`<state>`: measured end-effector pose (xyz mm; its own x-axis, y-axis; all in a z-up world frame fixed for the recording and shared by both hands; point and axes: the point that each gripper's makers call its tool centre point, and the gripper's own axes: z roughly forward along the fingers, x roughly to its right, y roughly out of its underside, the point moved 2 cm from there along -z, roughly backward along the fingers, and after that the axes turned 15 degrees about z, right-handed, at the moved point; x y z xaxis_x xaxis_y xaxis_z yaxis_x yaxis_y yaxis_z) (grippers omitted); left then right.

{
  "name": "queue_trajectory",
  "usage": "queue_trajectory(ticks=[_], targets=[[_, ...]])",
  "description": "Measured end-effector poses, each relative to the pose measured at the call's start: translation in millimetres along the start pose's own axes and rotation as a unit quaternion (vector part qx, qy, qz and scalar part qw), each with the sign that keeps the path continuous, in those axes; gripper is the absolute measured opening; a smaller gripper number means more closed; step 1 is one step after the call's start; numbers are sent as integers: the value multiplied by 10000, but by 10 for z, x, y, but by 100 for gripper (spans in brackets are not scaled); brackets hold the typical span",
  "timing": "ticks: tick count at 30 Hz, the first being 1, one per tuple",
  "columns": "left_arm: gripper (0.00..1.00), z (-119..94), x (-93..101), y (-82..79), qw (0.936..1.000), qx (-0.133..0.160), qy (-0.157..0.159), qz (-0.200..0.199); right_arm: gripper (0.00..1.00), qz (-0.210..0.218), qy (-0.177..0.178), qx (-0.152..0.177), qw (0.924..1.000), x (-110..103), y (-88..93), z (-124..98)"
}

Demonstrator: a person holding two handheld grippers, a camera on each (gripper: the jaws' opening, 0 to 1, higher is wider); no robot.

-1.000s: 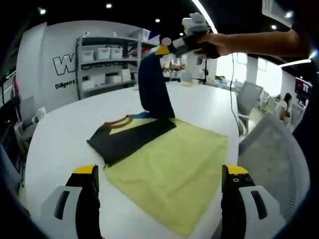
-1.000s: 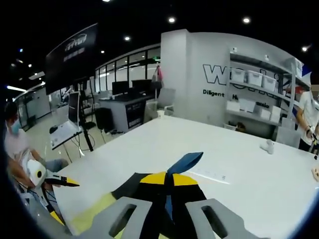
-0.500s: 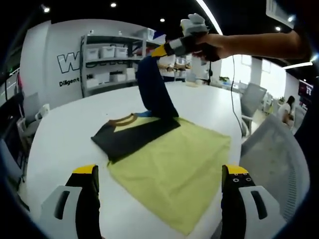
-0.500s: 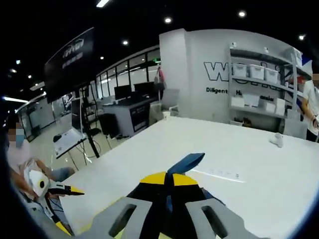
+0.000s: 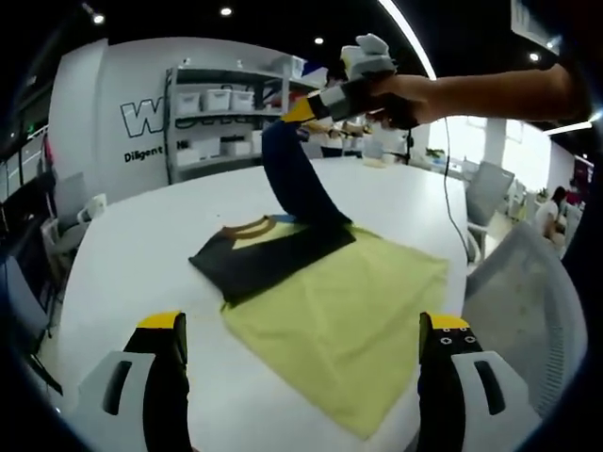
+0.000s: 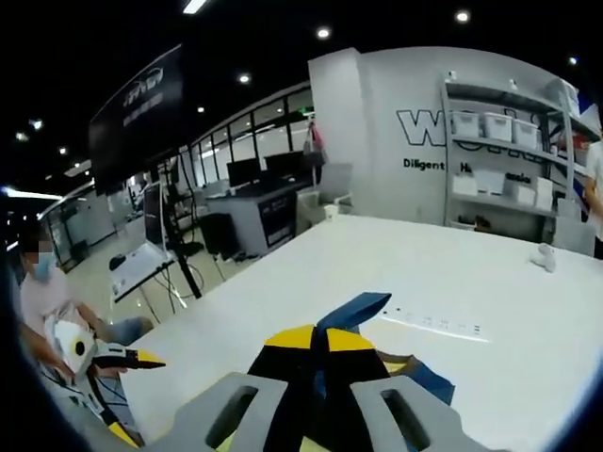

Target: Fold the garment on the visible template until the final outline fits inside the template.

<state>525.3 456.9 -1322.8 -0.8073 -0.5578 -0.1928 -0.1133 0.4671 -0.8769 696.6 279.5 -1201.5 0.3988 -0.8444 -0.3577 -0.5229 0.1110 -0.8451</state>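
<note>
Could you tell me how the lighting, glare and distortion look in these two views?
Left gripper view: bright window glare washes out the right background, fisheye bends the white table, while the garment and yellow template stay sharp. Right gripper view: dim ceiling with spot lights, slightly soft background, and the fabric pinched in the right gripper is close and blurred.

One dark navy garment with a tan collar point(image 5: 268, 252), one yellow-green cloth template point(image 5: 347, 323), one round white desk point(image 5: 132, 273), two yellow-tipped grippers point(image 5: 300, 334) point(image 5: 303, 111), one grey metal shelf unit at upper left point(image 5: 226, 118), one grey mesh chair at right point(image 5: 523, 292)
</note>
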Motion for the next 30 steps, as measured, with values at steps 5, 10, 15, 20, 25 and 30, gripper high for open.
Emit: queue_trajectory(ticks=[5,10,15,20,25,30], targets=[[99,-12,23,33,10000,-27,-20,-54,0,-8,-40,-106,9999,-26,88,93],[99,-22,38,38,9999,-60,-53,-99,0,29,-111,-283,9995,-63,221,198],[99,-50,44,40,9998,-86,-100,-144,0,6,-164,-389,9991,-96,317,290],[99,-92,33,67,9997,-131,-153,-122,0,24,-222,-537,9983,-141,447,398],[99,-127,-25,107,9993,-154,-242,-244,0,43,-230,-673,9975,-123,564,491],[99,-137,-43,133,9991,-197,-259,-267,0,95,-233,-744,9969,-108,627,576]])
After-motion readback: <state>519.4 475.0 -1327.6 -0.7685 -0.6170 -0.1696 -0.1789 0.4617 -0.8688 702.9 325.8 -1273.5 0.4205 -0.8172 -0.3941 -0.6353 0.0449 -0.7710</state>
